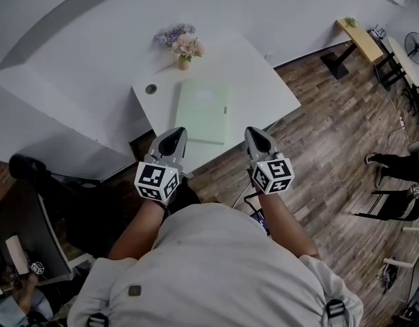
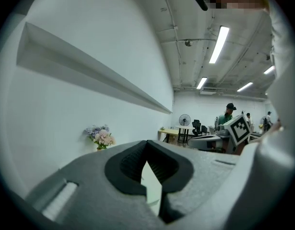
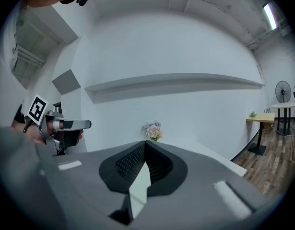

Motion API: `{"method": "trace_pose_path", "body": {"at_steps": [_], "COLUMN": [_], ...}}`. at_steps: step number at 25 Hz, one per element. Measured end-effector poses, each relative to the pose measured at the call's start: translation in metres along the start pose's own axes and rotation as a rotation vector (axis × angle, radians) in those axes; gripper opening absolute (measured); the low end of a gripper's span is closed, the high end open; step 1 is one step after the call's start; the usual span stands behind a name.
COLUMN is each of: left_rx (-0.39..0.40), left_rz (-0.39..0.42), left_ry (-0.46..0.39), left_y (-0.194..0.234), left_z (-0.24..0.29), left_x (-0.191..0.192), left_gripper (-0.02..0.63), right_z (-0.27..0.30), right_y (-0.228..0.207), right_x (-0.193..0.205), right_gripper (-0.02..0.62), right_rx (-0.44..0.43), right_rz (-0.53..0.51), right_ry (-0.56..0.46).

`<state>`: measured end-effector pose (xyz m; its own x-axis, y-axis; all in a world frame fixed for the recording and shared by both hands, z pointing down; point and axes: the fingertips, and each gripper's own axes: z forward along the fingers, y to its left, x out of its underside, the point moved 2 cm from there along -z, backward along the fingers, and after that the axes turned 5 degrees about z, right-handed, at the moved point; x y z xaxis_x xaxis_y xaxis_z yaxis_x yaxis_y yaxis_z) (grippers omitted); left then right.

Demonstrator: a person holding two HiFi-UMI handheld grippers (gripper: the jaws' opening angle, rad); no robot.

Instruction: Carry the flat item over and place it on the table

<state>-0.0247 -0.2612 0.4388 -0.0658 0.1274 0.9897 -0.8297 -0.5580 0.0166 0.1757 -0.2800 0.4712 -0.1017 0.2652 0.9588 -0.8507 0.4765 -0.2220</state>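
A pale green flat item (image 1: pixel 204 111) lies on the white table (image 1: pixel 264 80), its near edge close to the table's front edge. My left gripper (image 1: pixel 174 136) hovers by the item's near left corner, jaws shut with nothing held; in the left gripper view (image 2: pixel 146 143) its tips meet. My right gripper (image 1: pixel 255 135) is over the table's front edge, a little to the right of the item and apart from it. It is shut and empty too, and the right gripper view (image 3: pixel 145 143) shows its pads closed together.
A small vase of flowers (image 1: pixel 182 43) stands at the table's far edge, with a round hole (image 1: pixel 150 88) at the left. A dark chair (image 1: pixel 32 230) stands at the lower left. A yellow desk (image 1: pixel 362 39) and a seated person (image 1: pixel 400 165) are on the wooden floor at the right.
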Motion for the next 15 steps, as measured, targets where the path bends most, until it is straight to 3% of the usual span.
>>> {"method": "trace_pose_path", "body": {"at_steps": [15], "left_rx": [-0.072], "left_rz": [0.034], "left_ry": [-0.015], "left_y": [-0.003], "left_z": [-0.064], "left_x": [-0.015], "left_gripper": [0.0], "right_z": [-0.037], "right_y": [0.044], "right_x": [-0.017], "right_gripper": [0.009], "right_rx": [-0.059], "right_rz": [-0.068], "right_ry": [-0.081]}}
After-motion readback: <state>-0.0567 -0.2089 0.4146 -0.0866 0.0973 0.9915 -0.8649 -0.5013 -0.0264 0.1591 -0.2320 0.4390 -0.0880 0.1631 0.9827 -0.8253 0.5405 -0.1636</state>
